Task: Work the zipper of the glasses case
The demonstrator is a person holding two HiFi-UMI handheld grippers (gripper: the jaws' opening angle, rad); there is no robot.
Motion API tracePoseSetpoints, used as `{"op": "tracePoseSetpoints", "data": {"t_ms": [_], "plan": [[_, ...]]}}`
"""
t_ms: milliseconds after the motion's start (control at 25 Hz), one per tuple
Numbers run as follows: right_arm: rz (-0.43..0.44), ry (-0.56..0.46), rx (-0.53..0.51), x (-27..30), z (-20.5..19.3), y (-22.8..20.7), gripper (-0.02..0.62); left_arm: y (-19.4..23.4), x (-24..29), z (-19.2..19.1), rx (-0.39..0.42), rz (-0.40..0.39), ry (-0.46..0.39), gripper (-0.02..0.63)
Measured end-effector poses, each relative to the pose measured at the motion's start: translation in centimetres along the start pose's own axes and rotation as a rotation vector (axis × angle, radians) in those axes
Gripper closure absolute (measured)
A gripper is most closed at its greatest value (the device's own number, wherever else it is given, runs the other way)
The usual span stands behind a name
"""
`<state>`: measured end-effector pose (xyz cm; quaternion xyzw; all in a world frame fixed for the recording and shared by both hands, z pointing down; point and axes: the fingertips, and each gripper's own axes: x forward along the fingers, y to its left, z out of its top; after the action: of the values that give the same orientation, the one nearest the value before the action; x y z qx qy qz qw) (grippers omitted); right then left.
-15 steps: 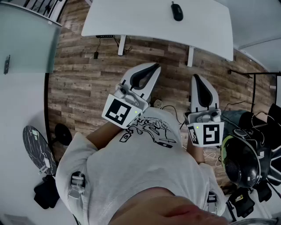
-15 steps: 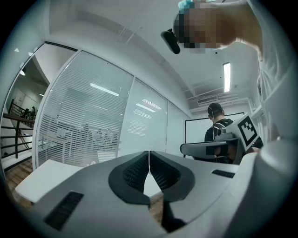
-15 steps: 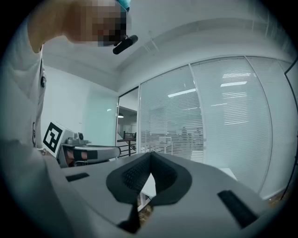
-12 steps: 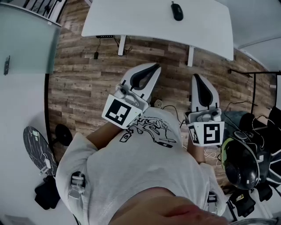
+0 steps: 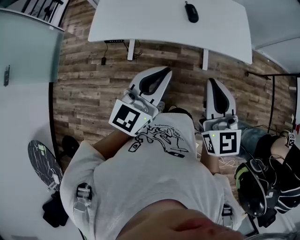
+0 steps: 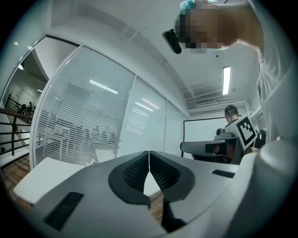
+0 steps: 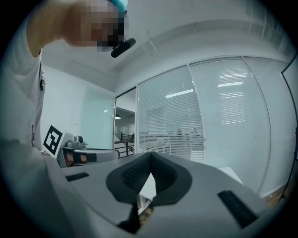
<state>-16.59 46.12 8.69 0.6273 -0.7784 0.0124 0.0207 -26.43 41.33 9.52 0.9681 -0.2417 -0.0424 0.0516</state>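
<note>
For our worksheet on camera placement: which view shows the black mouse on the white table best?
The head view: seen from above, the mouse lies in plain sight on the white table. The left and right gripper views look towards glass walls and show no mouse.

left tool [image 6: 149, 155] | jaws pressed together, nothing between | blinds [image 6: 79, 125] behind glass beyond

Possible glasses case: small dark oval object [image 5: 191, 12], lying flat on white table [image 5: 140, 23], toward table's far edge, right of centre. Thin dark tail [image 5: 186, 3] projects from object's far end. Object too small to confirm identity. Zipper not discernible, open or closed state cannot be told
</note>
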Motion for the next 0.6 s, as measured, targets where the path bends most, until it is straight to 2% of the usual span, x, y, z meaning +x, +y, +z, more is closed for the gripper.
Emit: {"op": "tracePoseSetpoints", "data": {"t_ms": [280,600], "plan": [[-0.015,0.004,0.015,1.2,-0.4,-0.3,0.591,1.7,0.1,-0.2,-0.001,-0.001,0.008,0.584],[0.009,0.0,0.005,2.7,-1.1,-1.5,0.591,2.6,1.6,-0.9,-0.001,0.006,0.003,0.584]]}}
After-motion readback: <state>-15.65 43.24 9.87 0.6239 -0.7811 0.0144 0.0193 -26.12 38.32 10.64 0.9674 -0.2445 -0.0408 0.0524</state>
